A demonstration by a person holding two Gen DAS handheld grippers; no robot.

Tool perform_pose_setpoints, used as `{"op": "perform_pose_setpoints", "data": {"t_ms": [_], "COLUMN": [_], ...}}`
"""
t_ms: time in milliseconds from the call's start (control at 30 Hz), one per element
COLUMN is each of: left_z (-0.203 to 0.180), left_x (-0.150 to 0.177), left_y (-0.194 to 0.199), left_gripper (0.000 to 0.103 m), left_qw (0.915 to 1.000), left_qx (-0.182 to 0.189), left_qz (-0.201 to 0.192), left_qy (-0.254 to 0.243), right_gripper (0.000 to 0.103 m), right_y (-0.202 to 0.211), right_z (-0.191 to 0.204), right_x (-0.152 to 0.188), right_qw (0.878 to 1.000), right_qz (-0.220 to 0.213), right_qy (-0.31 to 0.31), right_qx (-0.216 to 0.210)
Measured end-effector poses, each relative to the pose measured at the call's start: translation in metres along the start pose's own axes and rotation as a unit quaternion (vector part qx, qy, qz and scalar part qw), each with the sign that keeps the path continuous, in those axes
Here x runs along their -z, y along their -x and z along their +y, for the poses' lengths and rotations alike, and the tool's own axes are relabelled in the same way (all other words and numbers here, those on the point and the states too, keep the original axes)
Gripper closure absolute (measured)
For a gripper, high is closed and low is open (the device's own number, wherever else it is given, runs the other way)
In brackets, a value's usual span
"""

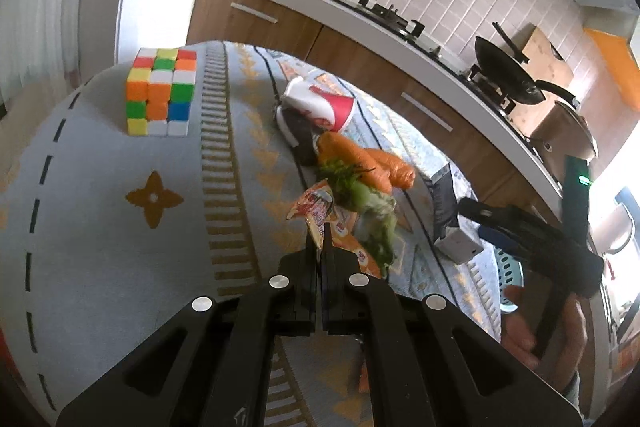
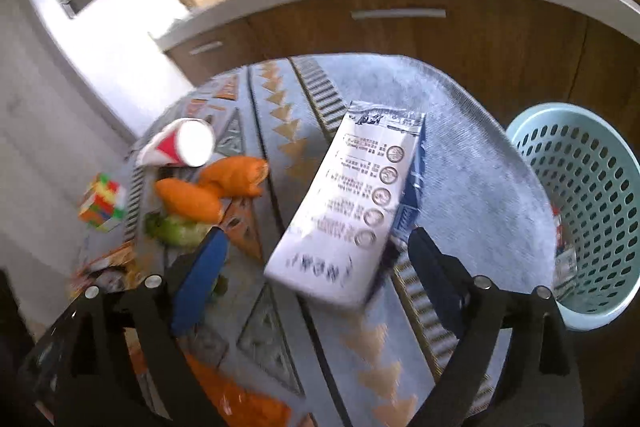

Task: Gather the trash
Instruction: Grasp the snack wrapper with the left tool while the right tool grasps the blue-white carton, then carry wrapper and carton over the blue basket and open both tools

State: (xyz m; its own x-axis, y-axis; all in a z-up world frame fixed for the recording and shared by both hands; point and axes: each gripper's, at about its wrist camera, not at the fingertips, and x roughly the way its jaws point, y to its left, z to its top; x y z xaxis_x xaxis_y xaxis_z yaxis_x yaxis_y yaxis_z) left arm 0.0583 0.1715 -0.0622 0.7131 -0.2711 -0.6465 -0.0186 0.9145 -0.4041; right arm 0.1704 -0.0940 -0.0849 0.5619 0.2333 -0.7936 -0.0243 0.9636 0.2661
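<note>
My left gripper (image 1: 319, 241) is shut on an orange snack wrapper (image 1: 316, 213) and holds it just over the patterned tablecloth (image 1: 120, 187). Beyond it lie green vegetable scraps (image 1: 370, 211), two carrots (image 1: 360, 159) and a crushed red and white paper cup (image 1: 320, 103). My right gripper (image 2: 316, 239) is open, its fingers on either side of the near end of a white and blue milk carton (image 2: 352, 199) that lies flat on the cloth. A light blue trash basket (image 2: 588, 203) stands to the right of the table with some wrappers inside.
A Rubik's cube (image 1: 160, 93) sits at the far left of the table. Behind the table runs a kitchen counter (image 1: 360, 15) with a gas stove, a wok (image 1: 508, 71) and wooden drawers. The right gripper shows in the left wrist view (image 1: 520, 231).
</note>
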Motion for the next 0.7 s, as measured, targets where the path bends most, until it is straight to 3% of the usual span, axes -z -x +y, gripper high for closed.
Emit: {"op": "perform_pose_setpoints", "data": {"t_ms": [233,367,433,567,700], "left_z": [-0.017,-0.025,-0.027,-0.034,-0.047], "left_x": [-0.002,-0.001,-0.001,-0.002,-0.008], "left_y": [-0.005,-0.007,-0.006,0.0,0.013], "left_gripper": [0.103,0.103,0.103,0.103,0.103], "left_qw": [0.9995,0.9983,0.9976,0.9962,0.995], "left_qx": [-0.018,-0.037,-0.046,-0.056,-0.049], "left_qz": [-0.005,-0.011,-0.016,-0.031,-0.051], "left_qy": [-0.026,-0.043,-0.049,-0.059,-0.07], "right_gripper": [0.015,0.018,0.042,0.045,0.045], "right_y": [-0.025,-0.032,-0.029,-0.019,0.015], "right_z": [-0.005,-0.016,-0.012,-0.008,-0.006], "right_x": [-0.009,-0.006,-0.005,-0.003,-0.001], "right_qw": [0.996,0.997,0.998,0.999,0.998], "right_qz": [0.009,0.024,0.021,0.011,-0.035], "right_qy": [-0.009,-0.022,-0.003,0.017,0.045], "right_qx": [0.09,0.064,0.064,0.028,0.017]}}
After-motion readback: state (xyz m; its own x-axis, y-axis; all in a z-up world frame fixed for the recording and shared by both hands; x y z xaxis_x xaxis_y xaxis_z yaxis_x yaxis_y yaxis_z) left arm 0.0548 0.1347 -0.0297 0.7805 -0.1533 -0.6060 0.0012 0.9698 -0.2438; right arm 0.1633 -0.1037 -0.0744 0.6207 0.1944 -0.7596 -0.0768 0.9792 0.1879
